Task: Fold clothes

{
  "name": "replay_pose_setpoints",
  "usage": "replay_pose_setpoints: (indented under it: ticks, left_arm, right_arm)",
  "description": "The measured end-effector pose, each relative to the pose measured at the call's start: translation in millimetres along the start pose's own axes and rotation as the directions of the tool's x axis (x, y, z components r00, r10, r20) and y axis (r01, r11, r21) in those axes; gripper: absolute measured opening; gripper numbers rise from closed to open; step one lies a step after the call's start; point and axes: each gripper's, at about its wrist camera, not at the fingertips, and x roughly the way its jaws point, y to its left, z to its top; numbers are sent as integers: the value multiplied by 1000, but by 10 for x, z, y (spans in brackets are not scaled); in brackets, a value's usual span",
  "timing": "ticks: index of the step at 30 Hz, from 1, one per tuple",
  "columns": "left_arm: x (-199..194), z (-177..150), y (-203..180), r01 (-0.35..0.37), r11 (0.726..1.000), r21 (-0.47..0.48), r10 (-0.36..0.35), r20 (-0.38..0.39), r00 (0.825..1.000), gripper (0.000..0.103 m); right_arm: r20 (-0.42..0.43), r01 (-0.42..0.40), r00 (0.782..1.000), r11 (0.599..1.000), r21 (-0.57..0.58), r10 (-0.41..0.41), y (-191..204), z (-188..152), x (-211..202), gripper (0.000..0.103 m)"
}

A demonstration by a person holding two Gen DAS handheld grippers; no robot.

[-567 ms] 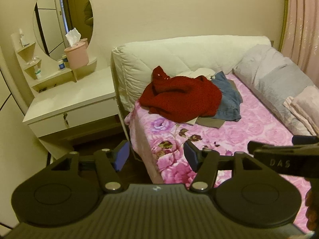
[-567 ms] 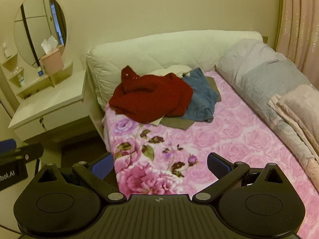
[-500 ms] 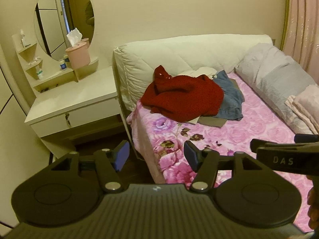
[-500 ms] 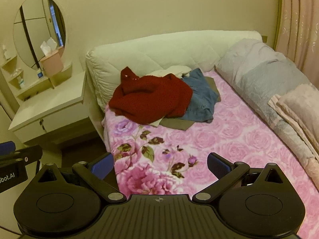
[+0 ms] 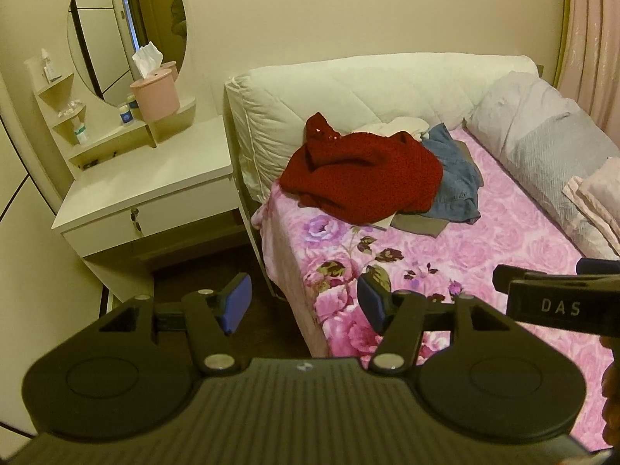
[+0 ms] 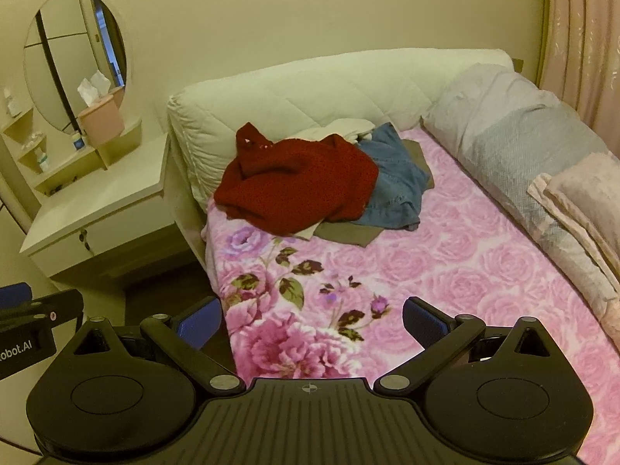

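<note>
Left wrist view: left gripper (image 5: 304,302) held above the bed's near corner, jaws spread wide, nothing between the blue pads (image 5: 236,302), touching nothing. Heap of clothes well ahead on the pink floral bedspread (image 5: 503,240), against the white padded headboard (image 5: 348,93): red knit sweater (image 5: 360,178) on top, blue denim garment (image 5: 453,178) beside and partly under it, an olive piece (image 5: 418,224) beneath. Best to approach the sweater first, as the topmost piece, pinching 1 free edge rather than the bulk, so the rest stays put. White dresser (image 5: 147,190) off to the left, clear of the route. Right wrist view: right gripper (image 6: 312,319) likewise fully spread and empty, hanging over the bedspread (image 6: 465,263), well short of the sweater (image 6: 298,190) and denim (image 6: 395,182). Better to bring both tools in together, 1 to each side of the sweater, then drag it onto the bare floral area for flattening.
</note>
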Motion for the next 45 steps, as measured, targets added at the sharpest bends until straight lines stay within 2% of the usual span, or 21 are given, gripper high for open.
replay_pose_setpoints:
  ticks: [45]
  left_arm:
    - [118, 115, -17, 3, 1000, 12, -3, -10, 1000, 57]
  right_arm:
    - [-3, -7, 1000, 1000, -19, 6, -8, 113, 52, 102]
